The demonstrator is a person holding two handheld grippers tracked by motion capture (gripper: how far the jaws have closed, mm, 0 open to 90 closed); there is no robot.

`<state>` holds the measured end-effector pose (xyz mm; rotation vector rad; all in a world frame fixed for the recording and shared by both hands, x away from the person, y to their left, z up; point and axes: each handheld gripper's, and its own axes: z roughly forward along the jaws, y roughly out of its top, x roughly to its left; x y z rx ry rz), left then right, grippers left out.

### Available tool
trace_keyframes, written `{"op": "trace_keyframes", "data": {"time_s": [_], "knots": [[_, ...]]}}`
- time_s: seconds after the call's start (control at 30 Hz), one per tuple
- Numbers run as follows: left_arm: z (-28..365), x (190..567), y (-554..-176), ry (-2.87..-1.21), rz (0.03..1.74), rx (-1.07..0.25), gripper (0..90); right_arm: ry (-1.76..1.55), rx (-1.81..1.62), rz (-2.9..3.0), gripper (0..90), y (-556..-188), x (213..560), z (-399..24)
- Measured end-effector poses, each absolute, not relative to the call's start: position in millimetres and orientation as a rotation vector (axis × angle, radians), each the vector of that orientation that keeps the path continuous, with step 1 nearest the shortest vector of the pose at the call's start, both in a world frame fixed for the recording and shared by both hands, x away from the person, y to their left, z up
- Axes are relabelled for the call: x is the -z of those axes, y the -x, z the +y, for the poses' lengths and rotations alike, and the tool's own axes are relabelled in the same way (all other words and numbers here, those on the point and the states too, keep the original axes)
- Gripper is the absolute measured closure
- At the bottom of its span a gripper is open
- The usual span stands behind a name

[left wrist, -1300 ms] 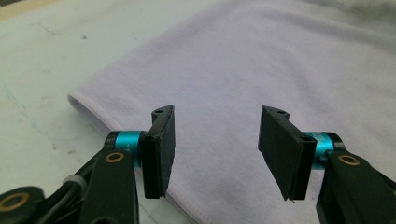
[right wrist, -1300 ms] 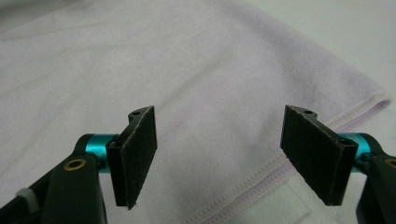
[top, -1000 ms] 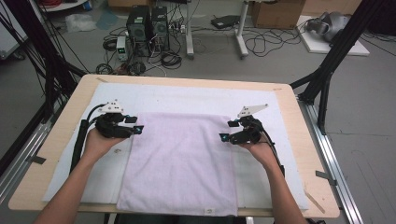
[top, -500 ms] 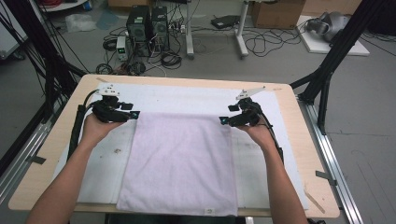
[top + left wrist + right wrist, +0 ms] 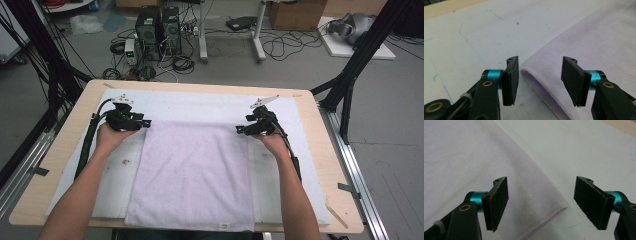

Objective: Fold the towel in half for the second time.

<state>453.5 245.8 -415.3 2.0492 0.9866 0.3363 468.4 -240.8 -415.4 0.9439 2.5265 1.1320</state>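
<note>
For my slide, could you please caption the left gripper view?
Open left gripper straddling a corner of the lilac towel.

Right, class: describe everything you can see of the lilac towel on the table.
The towel is pale lilac, soft and fleecy-looking, with a stitched hem and a small white tag at its near edge. It lies flat and spread as a rectangle on a white mat over the wooden table. The left gripper and right gripper each straddle a far corner with open jaws, not yet pinching it.
</note>
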Motion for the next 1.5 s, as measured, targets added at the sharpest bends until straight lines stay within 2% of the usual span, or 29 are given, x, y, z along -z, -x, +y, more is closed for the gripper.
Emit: {"op": "trace_keyframes", "data": {"time_s": [0.33, 0.47, 0.53, 0.6, 0.63, 0.7, 0.73, 0.77, 0.8, 0.97, 1.13, 1.5], "knots": [[241.6, 438.0, -465.3, -2.06, 1.073, -0.328, 46.1, -1.025, -1.052, 2.525, 27.4, -479.9, 436.3, -245.7], [235.6, 442.2, -465.8, -2.073, 1.072, -0.341, 44.5, -1.051, -1.045, 2.523, 32.1, -481.3, 441.9, -248.6], [233.5, 442.1, -465.1, -2.083, 1.069, -0.355, 45.0, -1.045, -1.048, 2.516, 38.2, -480.3, 441.9, -249.1], [231.9, 441.3, -464.1, -2.1, 1.051, -0.366, 51.0, -1.016, -1.072, 2.529, 50.3, -477.8, 442.0, -248.3], [231.6, 441.1, -464.1, -2.1, 1.044, -0.353, 57.9, -1.006, -1.083, 2.532, 57.3, -476.3, 442.3, -247.4], [230.8, 441.1, -463.8, -2.098, 1.032, -0.331, 67.1, -1.013, -1.126, 2.544, 65.8, -475.0, 443.2, -247.2], [231.1, 441.4, -463.9, -2.094, 1.022, -0.301, 75.3, -1.026, -1.139, 2.551, 70.0, -475.0, 443.3, -247.7], [230.9, 441.3, -463.8, -2.089, 1.026, -0.292, 79.3, -1.032, -1.162, 2.561, 77.4, -475.9, 443.6, -248.3], [230.6, 441.0, -463.6, -2.089, 1.027, -0.289, 82.0, -1.041, -1.186, 2.588, 80.6, -476.1, 443.5, -248.1], [233.8, 433.3, -462.0, -2.07, 1.035, -0.332, 85.4, -1.015, -1.165, 2.584, 82.9, -474.9, 435.6, -244.8], [239.4, 410.0, -462.8, -1.988, 1.03, -0.388, 85.7, -0.985, -1.194, 2.539, 83.4, -477.5, 408.8, -246.1], [244.5, 321.2, -472.6, -1.84, 0.928, -0.537, 85.7, -0.878, -1.256, 2.363, 83.5, -489.0, 311.7, -252.3]]}}
